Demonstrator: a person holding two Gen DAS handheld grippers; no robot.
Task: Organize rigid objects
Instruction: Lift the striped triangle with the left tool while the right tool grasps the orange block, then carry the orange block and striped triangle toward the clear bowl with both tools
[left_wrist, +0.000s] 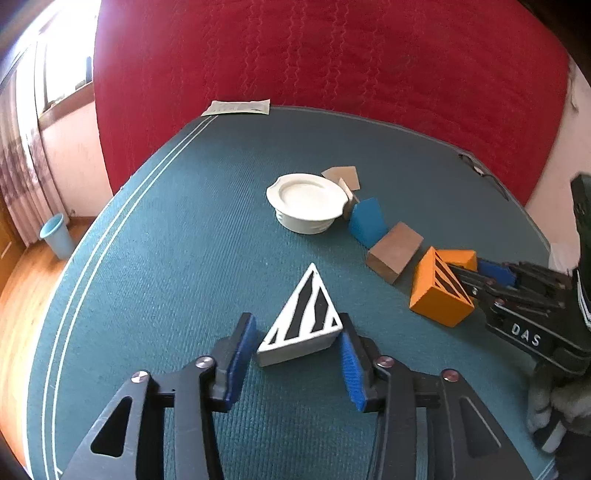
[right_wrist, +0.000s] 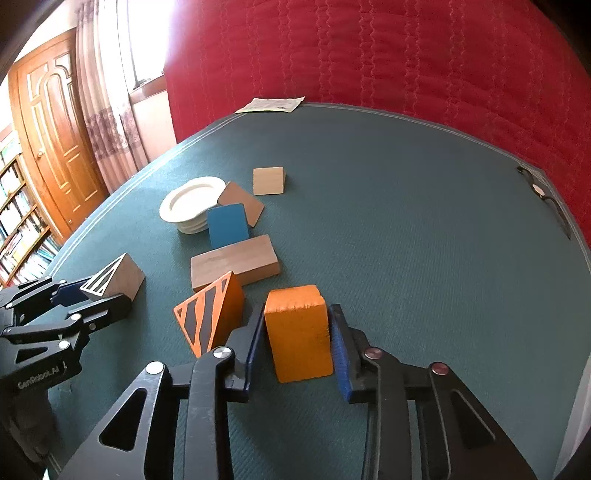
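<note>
Teal matting (left_wrist: 166, 258) covers the table, with a red quilted backdrop (left_wrist: 332, 55) behind it and a loose line of blocks running from a white dish (left_wrist: 304, 201) past a blue block (left_wrist: 367, 221) and a brown block (left_wrist: 394, 256) toward the near edge. Both grippers look to be at the grasping step. The left gripper (left_wrist: 295, 354) straddles the white striped wedge (left_wrist: 301, 325), which lies on the mat; its right pad seems to touch the wedge's corner while a sliver of mat shows at the left pad, so it is narrowed around the wedge, not clearly clamped. The right gripper (right_wrist: 297, 343) brackets the plain orange block (right_wrist: 298, 332), standing just beside the orange striped wedge (right_wrist: 208, 317); whether its pads press the block I cannot tell, since fisheye distortion blurs the contact lines. Next, each pair of fingers probably needs to squeeze fully before lifting, and the right hand should rise straight to avoid nudging the striped wedge alongside.
</note>
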